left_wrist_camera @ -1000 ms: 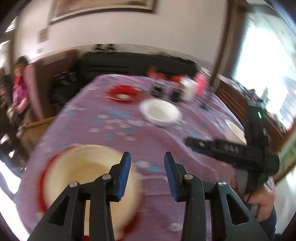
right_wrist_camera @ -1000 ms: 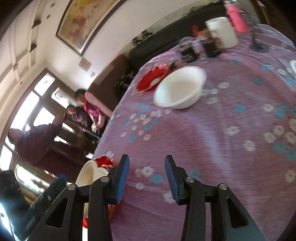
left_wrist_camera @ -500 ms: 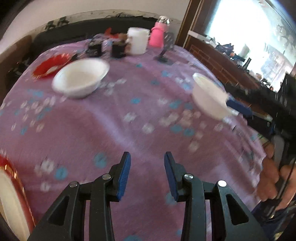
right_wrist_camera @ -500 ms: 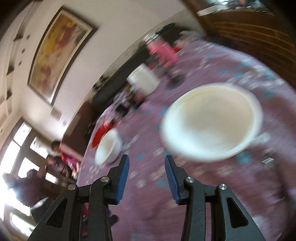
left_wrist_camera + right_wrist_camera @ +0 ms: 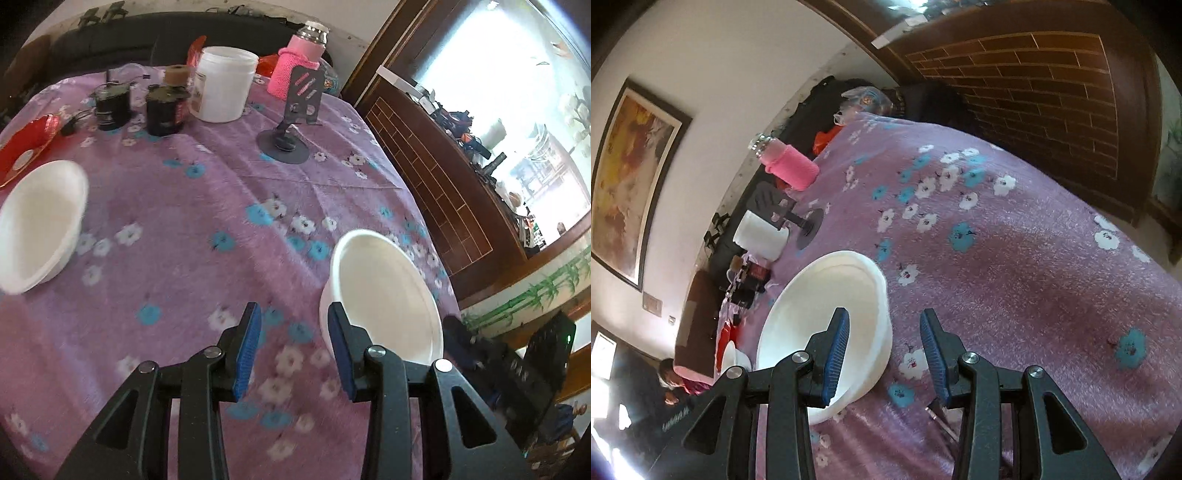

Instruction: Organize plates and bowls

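A white bowl [image 5: 384,295] stands near the right edge of the purple flowered tablecloth [image 5: 207,206]. My left gripper [image 5: 293,310] is open and empty, its right finger just left of that bowl's wall. In the right wrist view my right gripper [image 5: 884,314] is open at the same bowl [image 5: 812,314]. Its left finger hangs over the hollow and the bowl's right wall lies between the jaws, unpressed. One of the right gripper's fingers [image 5: 456,334] shows at the bowl's near rim. A second white bowl [image 5: 37,225] sits at the left, with a red plate [image 5: 26,144] behind it.
At the table's far side stand a white tub [image 5: 225,83], a pink-sleeved bottle [image 5: 295,66], two dark jars [image 5: 164,110] and a grey phone stand [image 5: 288,136]. A brown panelled wall [image 5: 424,158] runs close along the right edge. A seated person [image 5: 676,380] is beyond the far end.
Both grippers swept right across the table. The left one left the red-rimmed plate behind and now sits beside the near white bowl. The right one rolled and closed in on that bowl.
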### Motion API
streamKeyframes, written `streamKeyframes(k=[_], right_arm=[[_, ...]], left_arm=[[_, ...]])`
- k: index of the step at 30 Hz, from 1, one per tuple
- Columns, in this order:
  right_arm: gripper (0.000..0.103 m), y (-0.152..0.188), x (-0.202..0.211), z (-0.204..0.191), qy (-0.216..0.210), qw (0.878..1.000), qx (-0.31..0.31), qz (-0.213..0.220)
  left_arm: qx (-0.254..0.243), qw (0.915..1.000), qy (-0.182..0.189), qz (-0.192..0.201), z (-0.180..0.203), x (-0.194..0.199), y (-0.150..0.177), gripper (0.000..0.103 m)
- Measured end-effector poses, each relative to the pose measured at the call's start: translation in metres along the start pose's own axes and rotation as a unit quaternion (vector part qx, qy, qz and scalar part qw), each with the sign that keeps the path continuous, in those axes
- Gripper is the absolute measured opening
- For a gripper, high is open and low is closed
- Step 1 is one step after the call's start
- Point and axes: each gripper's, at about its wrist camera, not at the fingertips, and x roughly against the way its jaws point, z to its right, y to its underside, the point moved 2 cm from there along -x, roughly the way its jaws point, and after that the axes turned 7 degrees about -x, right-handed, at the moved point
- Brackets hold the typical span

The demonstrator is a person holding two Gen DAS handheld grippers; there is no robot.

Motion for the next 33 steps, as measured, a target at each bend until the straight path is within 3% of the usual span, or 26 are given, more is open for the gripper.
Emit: streamKeyframes(k=[4, 6, 7, 11, 15, 18, 21, 24, 27, 33], right_arm=[[0.042, 0.002, -0.015, -0.003, -0.006, 1.000, 0.010, -0.018], [0.024, 0.004, -0.013, -0.008, 0.012, 0.999, 0.030, -0.002], [0.020, 0.004, -0.013, -0.008, 0.017, 0.999, 0.037, 0.003], [0.009, 0.007, -0.013, -0.013, 0.009, 0.999, 0.051, 0.001], [0.007, 0.011, -0.018, -0.016, 0.004, 0.998, 0.056, -0.008], [0.007, 0.017, -0.024, -0.019, -0.007, 0.998, 0.055, -0.024], [0.007, 0.022, -0.022, -0.022, -0.003, 0.998, 0.060, -0.026], [0.008, 0.030, -0.013, -0.030, -0.016, 0.997, 0.072, -0.029], [0.008, 0.043, -0.005, -0.043, -0.027, 0.995, 0.093, -0.031], [0.008, 0.094, 0.009, -0.077, -0.064, 0.985, 0.148, -0.059]], left_arm=[[-0.016, 0.9998, -0.002, -0.009, 0.010, -0.021, -0.009, 0.032], [-0.017, 0.9998, -0.008, -0.005, 0.009, -0.024, -0.011, 0.028], [-0.019, 0.9998, -0.006, -0.004, 0.009, -0.024, -0.011, 0.023], [-0.011, 0.9998, 0.016, -0.010, 0.004, -0.018, -0.006, 0.023], [-0.018, 0.9998, 0.012, 0.001, 0.007, -0.010, -0.005, 0.035], [-0.030, 0.9994, 0.013, -0.011, 0.011, -0.017, -0.004, 0.035], [-0.047, 0.9985, -0.025, -0.012, 0.008, -0.018, 0.004, 0.010], [-0.029, 0.9994, -0.017, -0.005, -0.001, -0.005, 0.011, 0.011], [-0.040, 0.9982, -0.033, 0.029, -0.005, 0.026, 0.022, 0.011], [-0.048, 0.9956, -0.050, 0.062, -0.035, 0.087, 0.072, 0.011]])
